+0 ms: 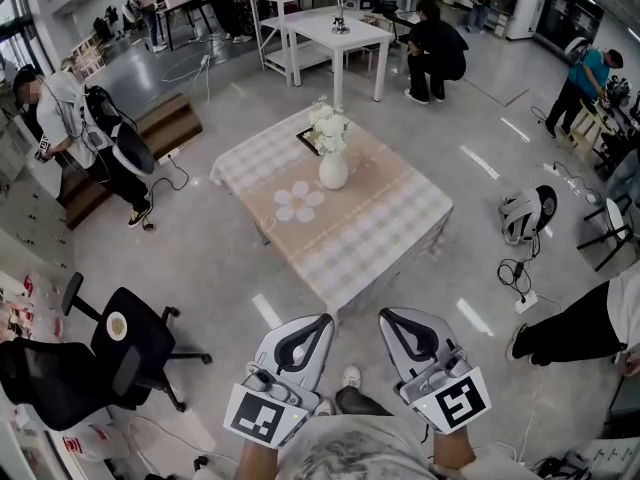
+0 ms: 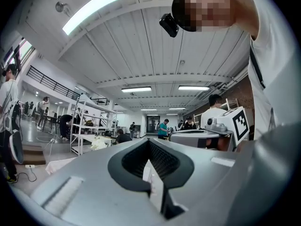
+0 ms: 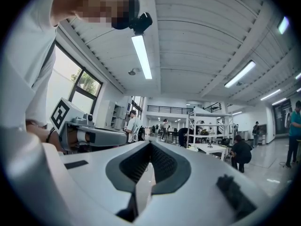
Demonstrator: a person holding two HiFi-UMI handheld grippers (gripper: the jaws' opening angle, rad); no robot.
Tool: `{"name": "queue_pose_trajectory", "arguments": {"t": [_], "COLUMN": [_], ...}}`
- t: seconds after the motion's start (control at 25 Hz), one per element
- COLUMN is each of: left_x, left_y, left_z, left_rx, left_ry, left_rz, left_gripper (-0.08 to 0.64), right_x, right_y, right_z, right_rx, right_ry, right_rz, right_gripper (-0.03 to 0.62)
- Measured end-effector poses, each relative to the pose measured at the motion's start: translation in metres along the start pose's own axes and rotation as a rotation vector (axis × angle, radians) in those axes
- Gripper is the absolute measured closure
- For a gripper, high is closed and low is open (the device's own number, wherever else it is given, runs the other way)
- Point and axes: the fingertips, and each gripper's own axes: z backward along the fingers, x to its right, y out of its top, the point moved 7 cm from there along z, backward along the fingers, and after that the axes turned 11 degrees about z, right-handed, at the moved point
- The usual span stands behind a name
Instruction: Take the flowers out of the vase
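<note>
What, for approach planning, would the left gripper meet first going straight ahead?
Probably the table edge, or air above it; the left gripper aims right of the flowers. Height unclear.

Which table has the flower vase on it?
The cloth-covered low table, the one closest ahead; the white vase stands near its middle. The white tables farther back have no cloth.

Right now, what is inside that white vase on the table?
A bunch of white flowers stands in the vase, blooms above its neck. The stems inside are hidden by its opaque wall, and whether it holds water cannot be seen.
</note>
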Motion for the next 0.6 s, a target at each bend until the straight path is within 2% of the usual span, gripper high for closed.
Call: {"name": "queue_pose_trajectory", "arguments": {"t": [0.2, 0.36, 0.6], "left_x": [-0.004, -0.008, -0.014], "left_y": [0.002, 0.003, 0.006], "left_z": [-0.019, -0.031, -0.047], "left_rx": [0.035, 0.068, 0.037], "left_ry": [0.015, 0.028, 0.051], "left_rz": [-0.03, -0.053, -0.02], "left_gripper": [0.558, 0.558, 0.558], "right_x": [0.021, 0.035, 0.05], "right_y": [-0.009, -0.012, -0.018], "right_z": [-0.005, -0.01, -0.022], "right_rx": [-0.004, 0.044, 0.006], "right_ry": [0.011, 0.018, 0.051], "right_rz": [-0.009, -0.003, -0.013], "right_gripper": [0.577, 0.577, 0.577]}}
